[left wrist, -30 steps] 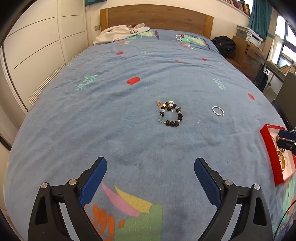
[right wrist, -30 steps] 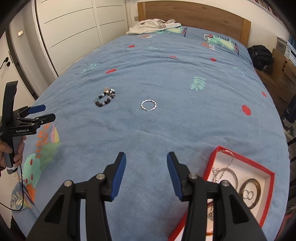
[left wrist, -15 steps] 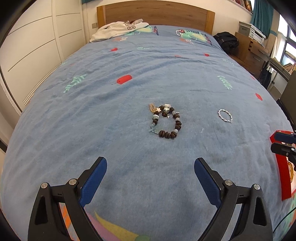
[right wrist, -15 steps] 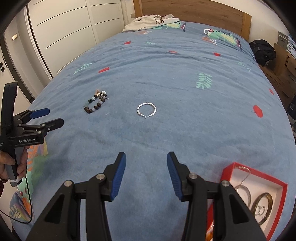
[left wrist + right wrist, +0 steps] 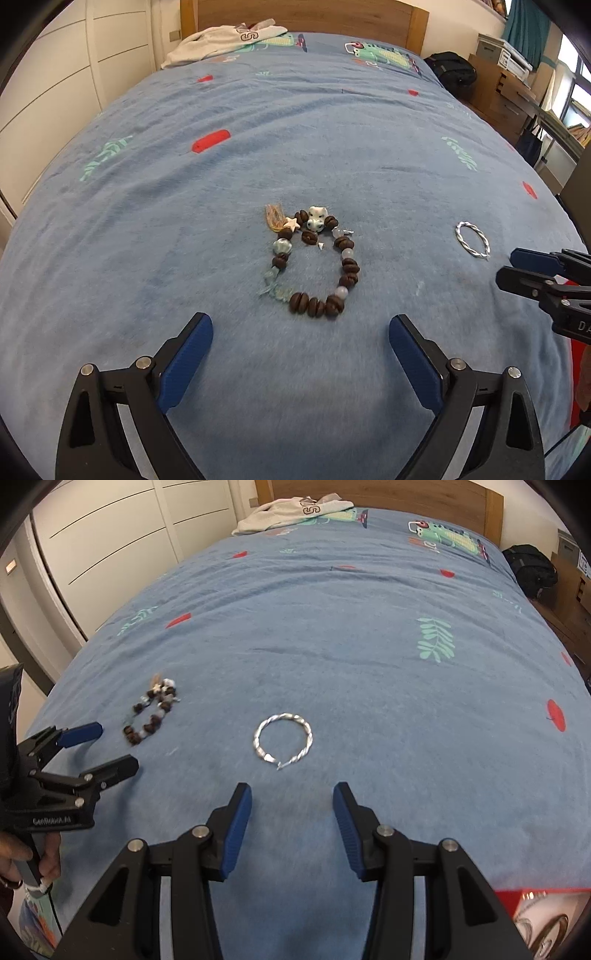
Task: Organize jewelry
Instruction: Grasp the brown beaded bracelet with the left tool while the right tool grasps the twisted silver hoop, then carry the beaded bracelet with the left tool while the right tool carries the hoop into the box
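Observation:
A beaded bracelet [image 5: 314,264] with brown and pale blue beads, a star and a tassel lies on the blue bedspread [image 5: 295,147], just beyond my open, empty left gripper [image 5: 300,341]. It also shows in the right wrist view [image 5: 153,716]. A twisted silver bangle [image 5: 283,740] lies just ahead of my open, empty right gripper [image 5: 291,805]; it also shows in the left wrist view [image 5: 472,240]. The red jewelry box [image 5: 535,919] with rings in it sits at my lower right, mostly cut off.
A grey sweatshirt [image 5: 225,40] lies by the wooden headboard [image 5: 306,14]. White wardrobe doors [image 5: 110,535] stand left of the bed. A black bag [image 5: 450,70] and wooden drawers [image 5: 498,96] stand to the right.
Both grippers have moved forward over the bed: the left toward the beaded bracelet, the right toward the silver bangle. The red box has slid almost out of both views.

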{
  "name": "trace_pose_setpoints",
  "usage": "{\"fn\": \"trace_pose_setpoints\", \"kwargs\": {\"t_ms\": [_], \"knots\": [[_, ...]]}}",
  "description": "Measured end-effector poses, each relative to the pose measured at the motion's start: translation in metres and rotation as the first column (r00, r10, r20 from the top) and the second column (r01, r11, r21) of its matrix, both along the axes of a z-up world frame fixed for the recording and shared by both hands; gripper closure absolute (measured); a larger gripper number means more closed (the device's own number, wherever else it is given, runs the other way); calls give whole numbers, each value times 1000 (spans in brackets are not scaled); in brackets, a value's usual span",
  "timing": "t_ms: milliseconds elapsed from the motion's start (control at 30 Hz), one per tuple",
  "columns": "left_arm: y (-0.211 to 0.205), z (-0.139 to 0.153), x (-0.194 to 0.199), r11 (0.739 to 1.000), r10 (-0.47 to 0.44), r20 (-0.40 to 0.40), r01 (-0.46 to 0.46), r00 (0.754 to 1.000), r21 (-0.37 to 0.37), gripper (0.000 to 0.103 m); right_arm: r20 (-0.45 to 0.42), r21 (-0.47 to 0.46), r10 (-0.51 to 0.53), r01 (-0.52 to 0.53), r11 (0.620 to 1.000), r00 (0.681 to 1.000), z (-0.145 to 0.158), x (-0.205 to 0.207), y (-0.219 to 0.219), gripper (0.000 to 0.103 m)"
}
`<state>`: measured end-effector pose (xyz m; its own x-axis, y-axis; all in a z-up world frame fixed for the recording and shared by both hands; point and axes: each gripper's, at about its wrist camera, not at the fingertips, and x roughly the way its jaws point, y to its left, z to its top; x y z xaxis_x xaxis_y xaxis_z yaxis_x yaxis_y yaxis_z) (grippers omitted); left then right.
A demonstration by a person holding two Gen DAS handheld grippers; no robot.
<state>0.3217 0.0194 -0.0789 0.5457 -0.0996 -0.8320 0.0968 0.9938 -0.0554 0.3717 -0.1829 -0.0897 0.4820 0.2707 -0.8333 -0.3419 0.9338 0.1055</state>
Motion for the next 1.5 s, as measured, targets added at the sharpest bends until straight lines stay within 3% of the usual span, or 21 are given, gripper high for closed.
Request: {"fn": "trace_pose_setpoints", "kwargs": {"t_ms": [367,467,500,567,600,700,767,967,1200,1367,1500], "knots": [[-6,-10,34,1000,17,3,-17,1000,-5,4,21,15,26,-26,1000,999,-11,31,16,50],[-7,-11,37,1000,18,11,-18,1000,-6,8,21,4,26,-26,1000,999,-13,34,19,50],[-6,-10,36,1000,15,19,-15,1000,-15,12,24,6,23,-23,1000,999,-13,34,19,50],[-5,-9,36,1000,13,32,-12,999,-23,32,29,10,16,-16,1000,999,-13,35,19,52],[-5,-8,36,999,17,35,-16,999,-29,36,30,10,17,-17,1000,999,-13,35,19,62],[-1,-5,37,998,23,33,-21,999,-59,62,28,14,9,-9,1000,1000,-13,34,19,64],[1,-4,38,996,19,20,-17,1000,-85,90,30,13,7,-7,1000,1000,-11,31,19,64],[-3,7,27,993,-5,12,6,1000,-119,92,59,49,-21,18,999,998,6,14,7,65],[-39,43,3,986,-111,51,117,992,-118,92,108,71,-69,61,996,992,40,-24,-23,65],[-85,72,-18,964,-204,75,213,976,-159,92,157,58,-149,141,988,976,79,-70,-90,65],[-134,89,-33,935,-285,89,298,954,-193,92,168,16,-203,203,979,965,91,-99,-146,65]]}}
